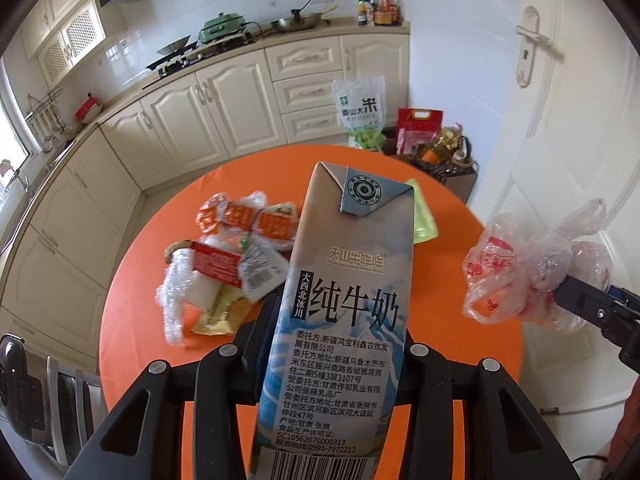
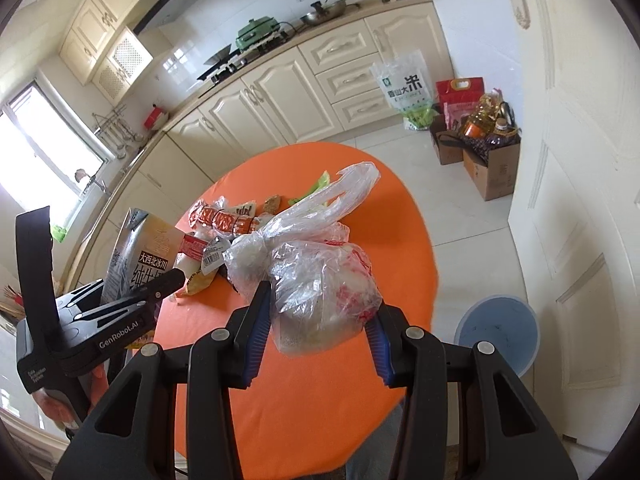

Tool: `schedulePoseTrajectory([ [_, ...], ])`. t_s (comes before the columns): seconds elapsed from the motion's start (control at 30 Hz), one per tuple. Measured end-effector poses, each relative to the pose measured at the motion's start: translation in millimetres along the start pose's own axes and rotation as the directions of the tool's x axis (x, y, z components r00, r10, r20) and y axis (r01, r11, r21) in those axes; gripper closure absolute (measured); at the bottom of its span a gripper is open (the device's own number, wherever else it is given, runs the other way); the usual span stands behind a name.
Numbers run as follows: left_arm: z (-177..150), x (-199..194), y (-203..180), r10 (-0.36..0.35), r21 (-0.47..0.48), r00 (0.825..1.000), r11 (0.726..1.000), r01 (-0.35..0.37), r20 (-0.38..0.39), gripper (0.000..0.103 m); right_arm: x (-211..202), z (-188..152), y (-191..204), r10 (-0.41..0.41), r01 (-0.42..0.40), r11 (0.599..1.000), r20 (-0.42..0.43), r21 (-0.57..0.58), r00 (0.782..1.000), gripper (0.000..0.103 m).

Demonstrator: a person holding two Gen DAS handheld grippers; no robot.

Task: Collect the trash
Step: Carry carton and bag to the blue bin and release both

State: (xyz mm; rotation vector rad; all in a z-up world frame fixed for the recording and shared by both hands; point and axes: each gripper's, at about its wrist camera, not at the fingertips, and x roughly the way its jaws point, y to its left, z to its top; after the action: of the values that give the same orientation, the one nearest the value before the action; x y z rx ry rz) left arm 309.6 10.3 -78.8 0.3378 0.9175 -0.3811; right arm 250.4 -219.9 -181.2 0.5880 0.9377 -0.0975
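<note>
Milk carton (image 1: pixel 340 312): tall grey-blue printed card box above the orange bench (image 1: pixel 460 240), long axis running up out of the tongs, folded gable end pointing away toward the cabinets.
Left tongs (image 1: pixel 338 344): clamped partway on the carton's lower sides.
Right tongs (image 2: pixel 320 320): part-closed, pinching a knotted, crinkled clear plastic bag (image 2: pixel 320 280), above the bench.
Wrappers (image 1: pixel 228 256): loose glossy heap on the bench, behind the carton.

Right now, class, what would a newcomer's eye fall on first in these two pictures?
First, the tall grey milk carton, clamped in the left tool and filling the middle of its view above the round orange table. Next, the knotted clear plastic bag, clamped in the right tool. Behind them, a heap of crumpled wrappers lies on the table.
</note>
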Motion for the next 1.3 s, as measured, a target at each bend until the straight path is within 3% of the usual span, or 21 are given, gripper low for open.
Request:
schedulePoseTrajectory([
  [0.2, -3, -20, -63, -0.093, 0.092, 0.995, 0.992, 0.090, 0.026, 0.064, -41, -7, -35, -0.072, 0.069, 0.996, 0.051, 0.058, 0.996, 0.059],
  [0.37, 0, -23, -122, -0.196, 0.178, 0.980, 0.966, 0.189, 0.022, 0.064, -77, -13, -82, -0.175, 0.161, 0.977, 0.092, 0.140, 0.980, 0.059],
  [0.57, 7, -6, -197, -0.312, 0.253, 0.949, 0.915, 0.315, -0.053, 0.064, -105, -22, -138, -0.297, 0.267, 0.932, 0.091, 0.244, 0.951, 0.059],
  [0.7, 12, 15, -237, -0.352, 0.282, 0.928, 0.884, 0.373, -0.125, 0.064, -115, -28, -177, -0.355, 0.319, 0.897, 0.069, 0.308, 0.932, 0.059],
  [0.97, 22, 72, -291, -0.345, 0.311, 0.909, 0.859, 0.406, -0.234, 0.064, -111, -36, -234, -0.405, 0.371, 0.839, 0.001, 0.397, 0.914, 0.059],
  [1.13, 41, 116, -340, -0.263, 0.300, 0.935, 0.896, 0.328, -0.239, 0.062, -102, -39, -256, -0.412, 0.388, 0.815, -0.042, 0.430, 0.910, 0.059],
  [1.23, 41, 142, -364, -0.241, 0.304, 0.928, 0.895, 0.326, -0.286, 0.060, -95, -39, -262, -0.409, 0.391, 0.812, -0.057, 0.434, 0.911, 0.059],
  [1.3, 45, 159, -378, -0.235, 0.291, 0.917, 0.897, 0.332, -0.322, 0.052, -89, -38, -266, -0.409, 0.397, 0.809, -0.070, 0.434, 0.910, 0.059],
])
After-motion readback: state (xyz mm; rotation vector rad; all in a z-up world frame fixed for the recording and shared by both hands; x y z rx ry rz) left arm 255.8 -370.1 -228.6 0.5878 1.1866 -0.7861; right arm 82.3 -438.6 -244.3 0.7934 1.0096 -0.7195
